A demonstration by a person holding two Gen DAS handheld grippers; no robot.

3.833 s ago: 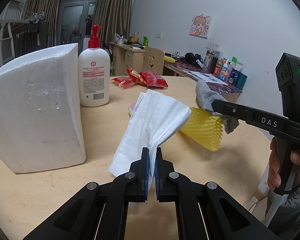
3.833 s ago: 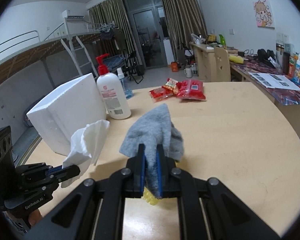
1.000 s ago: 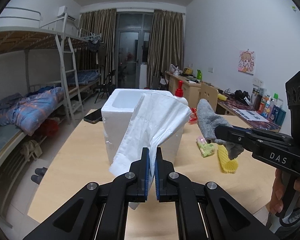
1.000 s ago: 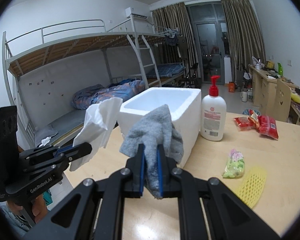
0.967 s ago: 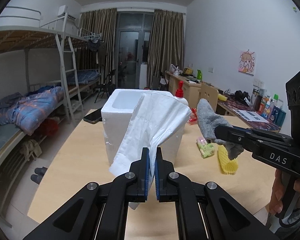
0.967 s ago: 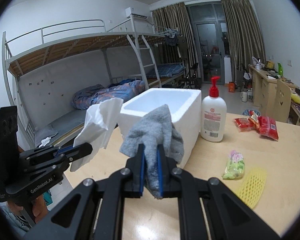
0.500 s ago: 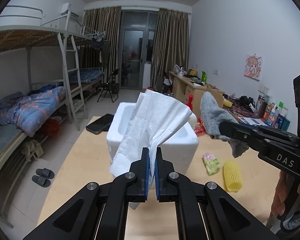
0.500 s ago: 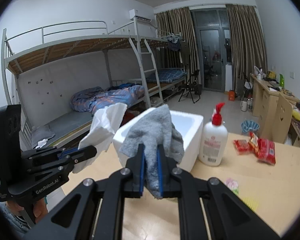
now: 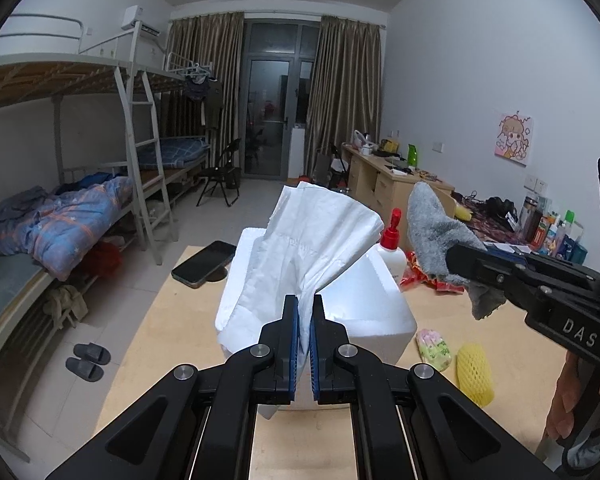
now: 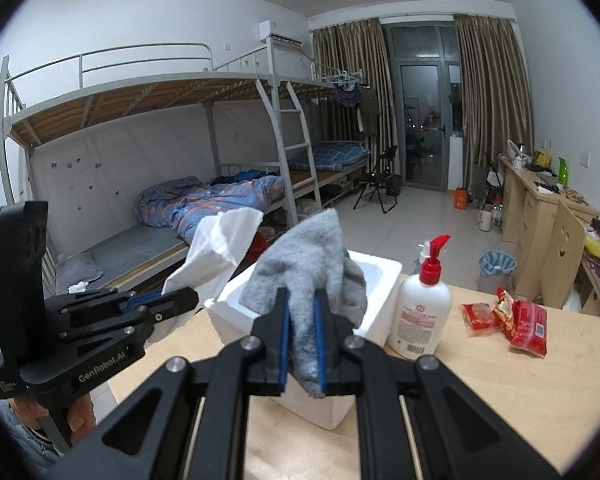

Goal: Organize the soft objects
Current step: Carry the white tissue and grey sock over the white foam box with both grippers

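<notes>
My left gripper (image 9: 304, 308) is shut on a white tissue (image 9: 320, 236) and holds it above the near side of an open white foam box (image 9: 376, 312). My right gripper (image 10: 300, 312) is shut on a grey cloth (image 10: 312, 264) held above the same foam box (image 10: 380, 276). The right gripper with the grey cloth (image 9: 436, 244) shows at the right of the left wrist view. The left gripper with the tissue (image 10: 216, 248) shows at the left of the right wrist view. A yellow foam net (image 9: 474, 372) and a green-pink soft packet (image 9: 434, 348) lie on the table right of the box.
A lotion pump bottle (image 10: 420, 316) stands right of the box. Red snack packets (image 10: 512, 320) lie further right on the wooden table (image 10: 520, 400). A phone (image 9: 204, 264) lies at the table's far left edge. Bunk beds stand to the left.
Both grippers have risen, carrying the tissue and the grey cloth higher, so the box's open top now sits below them. Both stay shut.
</notes>
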